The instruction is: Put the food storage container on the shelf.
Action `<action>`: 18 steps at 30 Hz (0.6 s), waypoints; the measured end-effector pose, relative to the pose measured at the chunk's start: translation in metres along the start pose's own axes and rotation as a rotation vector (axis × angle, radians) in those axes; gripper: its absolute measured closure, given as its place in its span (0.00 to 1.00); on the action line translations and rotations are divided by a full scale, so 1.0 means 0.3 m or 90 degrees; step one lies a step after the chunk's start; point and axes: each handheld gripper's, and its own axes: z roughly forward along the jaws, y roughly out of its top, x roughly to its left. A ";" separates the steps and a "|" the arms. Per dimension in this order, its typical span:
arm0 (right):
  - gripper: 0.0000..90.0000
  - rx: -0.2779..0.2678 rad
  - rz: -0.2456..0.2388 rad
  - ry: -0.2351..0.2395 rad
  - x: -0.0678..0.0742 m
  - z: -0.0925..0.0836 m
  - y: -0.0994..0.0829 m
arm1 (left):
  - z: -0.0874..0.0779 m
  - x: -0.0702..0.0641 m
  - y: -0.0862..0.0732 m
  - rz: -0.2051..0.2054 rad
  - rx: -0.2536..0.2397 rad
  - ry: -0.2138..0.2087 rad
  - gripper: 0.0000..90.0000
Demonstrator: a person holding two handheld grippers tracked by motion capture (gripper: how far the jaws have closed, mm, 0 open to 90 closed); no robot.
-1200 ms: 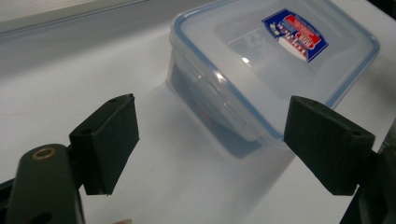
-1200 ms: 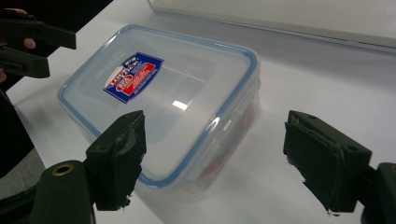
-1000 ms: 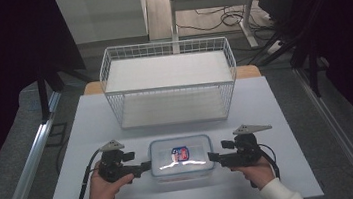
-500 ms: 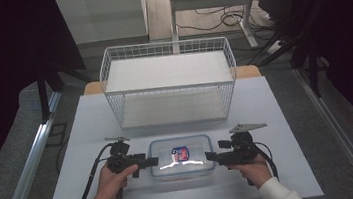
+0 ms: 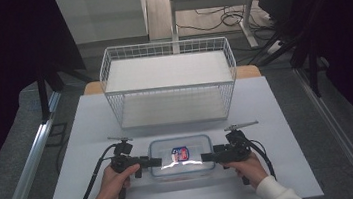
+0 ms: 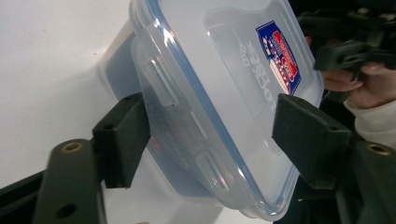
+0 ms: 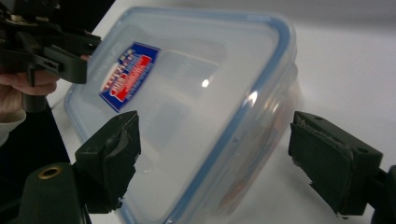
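Note:
A clear plastic container (image 5: pixel 181 158) with a blue-sealed lid and a red-and-blue label lies near the front of the white table (image 5: pixel 92 124). My left gripper (image 5: pixel 154 161) is at its left end. In the left gripper view its jaws have just been closing; the left gripper (image 6: pixel 210 135) has the container's (image 6: pixel 219 84) end between its pads, one against the latch side, one on the lid. My right gripper (image 5: pixel 209 157) is at the right end. The right gripper (image 7: pixel 215 154) stands wide around the container (image 7: pixel 187 93), and its right pad is apart from the wall.
A white wire basket (image 5: pixel 170 87) stands empty on the far half of the table, just behind the container. Cables trail from both grippers toward the front edge. Metal rails run along both sides of the table.
Both hands have come down and inward to the container's two ends. The left jaws have narrowed around the left end. The container has stayed where it was.

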 end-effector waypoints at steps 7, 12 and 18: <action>0.24 0.028 0.056 0.052 -0.023 0.016 0.003 | -0.004 0.005 0.001 -0.009 -0.001 -0.005 0.37; 0.38 0.030 0.066 0.050 -0.020 -0.015 0.006 | -0.013 0.001 -0.004 -0.015 -0.014 -0.006 0.41; 0.47 0.023 0.086 0.053 -0.010 -0.042 0.002 | -0.030 -0.016 -0.014 -0.006 -0.022 -0.003 0.47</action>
